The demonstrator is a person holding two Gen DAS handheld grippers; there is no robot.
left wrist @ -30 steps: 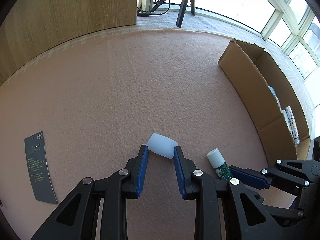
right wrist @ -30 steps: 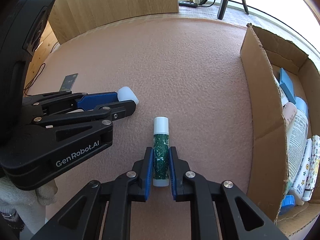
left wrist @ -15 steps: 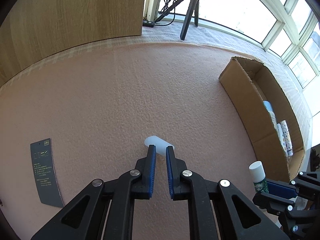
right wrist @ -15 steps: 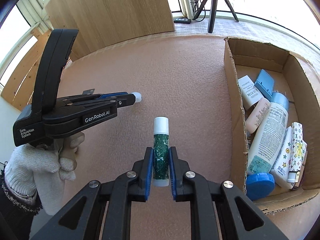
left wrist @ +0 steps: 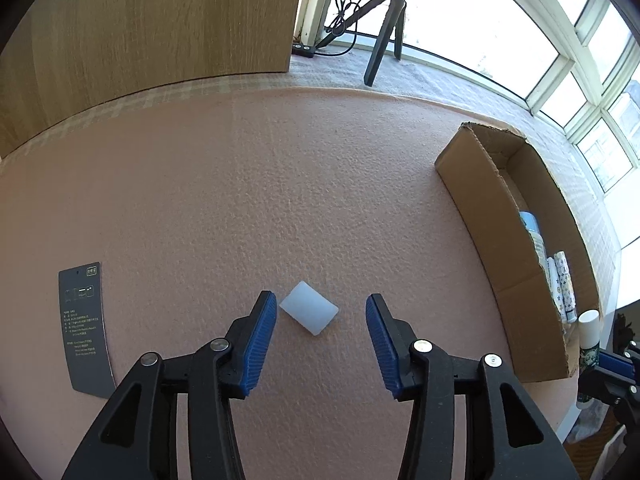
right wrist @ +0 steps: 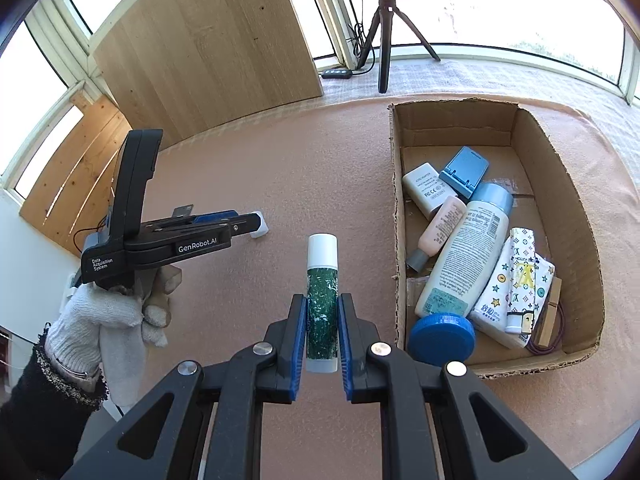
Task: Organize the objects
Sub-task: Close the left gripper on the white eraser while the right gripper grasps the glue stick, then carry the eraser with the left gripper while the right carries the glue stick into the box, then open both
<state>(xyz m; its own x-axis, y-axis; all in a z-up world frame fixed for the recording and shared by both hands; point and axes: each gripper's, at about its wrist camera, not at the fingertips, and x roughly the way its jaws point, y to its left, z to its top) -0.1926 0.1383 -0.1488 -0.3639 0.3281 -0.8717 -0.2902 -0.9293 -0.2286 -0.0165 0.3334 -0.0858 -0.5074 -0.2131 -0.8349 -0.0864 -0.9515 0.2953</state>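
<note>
A small white translucent block (left wrist: 309, 313) lies on the pink mat (left wrist: 280, 184). My left gripper (left wrist: 321, 316) is open and hovers over the block, which lies between the fingers without touching them. The left gripper also shows in the right wrist view (right wrist: 256, 222), with the block (right wrist: 260, 229) at its tips. My right gripper (right wrist: 322, 312) is shut on a green tube with a white cap (right wrist: 322, 288), held up above the mat just left of the cardboard box (right wrist: 396, 216). The tube also shows in the left wrist view (left wrist: 589, 340).
The box holds a lotion bottle (right wrist: 464, 252), a blue-lidded jar (right wrist: 442, 338), a white adapter (right wrist: 428, 188), a blue stand (right wrist: 464, 170) and patterned packs (right wrist: 516, 280). A dark card (left wrist: 82, 328) lies at the mat's left. A wooden panel (left wrist: 152, 28) and tripod (left wrist: 384, 28) stand behind.
My left gripper shut beside the block half a second ago and has now opened wide over it. My right gripper lifted the tube off the mat and moved toward the box.
</note>
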